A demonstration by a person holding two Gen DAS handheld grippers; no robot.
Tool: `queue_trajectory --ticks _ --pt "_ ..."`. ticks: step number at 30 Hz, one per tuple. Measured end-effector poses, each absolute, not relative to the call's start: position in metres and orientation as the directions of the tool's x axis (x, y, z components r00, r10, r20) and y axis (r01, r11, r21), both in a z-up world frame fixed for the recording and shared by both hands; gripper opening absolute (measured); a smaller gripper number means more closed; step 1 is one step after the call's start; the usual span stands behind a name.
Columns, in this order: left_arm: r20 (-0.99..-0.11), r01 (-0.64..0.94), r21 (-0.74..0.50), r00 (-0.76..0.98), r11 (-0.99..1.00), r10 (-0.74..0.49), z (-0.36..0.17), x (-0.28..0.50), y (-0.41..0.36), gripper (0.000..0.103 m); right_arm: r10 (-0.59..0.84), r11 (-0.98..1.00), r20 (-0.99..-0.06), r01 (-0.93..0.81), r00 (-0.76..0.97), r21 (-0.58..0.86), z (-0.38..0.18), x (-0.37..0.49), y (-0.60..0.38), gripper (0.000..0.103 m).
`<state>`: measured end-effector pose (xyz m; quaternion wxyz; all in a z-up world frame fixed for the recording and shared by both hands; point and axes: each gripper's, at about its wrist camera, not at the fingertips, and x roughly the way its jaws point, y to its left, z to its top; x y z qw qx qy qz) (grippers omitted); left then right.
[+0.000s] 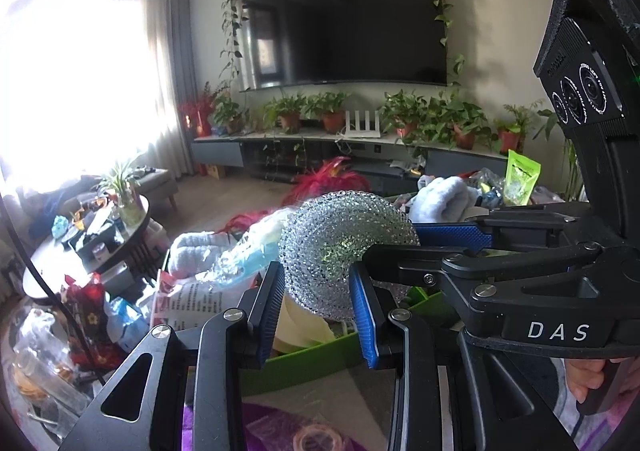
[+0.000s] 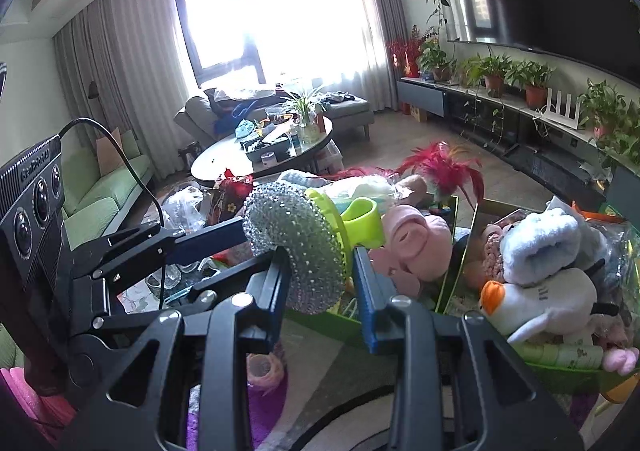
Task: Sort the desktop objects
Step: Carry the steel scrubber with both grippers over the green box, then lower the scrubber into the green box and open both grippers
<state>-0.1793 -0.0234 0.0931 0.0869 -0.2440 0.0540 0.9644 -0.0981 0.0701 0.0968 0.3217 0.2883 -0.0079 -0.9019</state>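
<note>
one word, "das", marks right gripper (image 1: 404, 247).

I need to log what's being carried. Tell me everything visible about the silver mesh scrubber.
The silver mesh scrubber is a rounded pad of shiny metallic mesh on a lime-green plastic handle. It is held above the green bin, gripped by both the left gripper and the right gripper.

A green tray (image 2: 320, 321) of plush toys (image 2: 416, 243) apparently sits on a patterned tabletop (image 2: 320, 379).
</note>
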Motion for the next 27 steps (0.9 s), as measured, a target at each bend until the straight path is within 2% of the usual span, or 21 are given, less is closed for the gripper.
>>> queue_trajectory --ticks 17,27 --pt "-0.552 -0.19 0.042 -0.823 -0.981 0.136 0.055 -0.218 -0.028 0.034 -0.573 -0.796 -0.565 0.567 -0.594 0.211 0.061 -0.137 0.059 0.033" --pt "-0.593 -0.2 -0.018 -0.787 -0.98 0.171 0.041 -0.226 -0.033 0.034 -0.565 -0.804 -0.583 0.55 -0.584 0.228 0.045 -0.145 0.058 0.034"
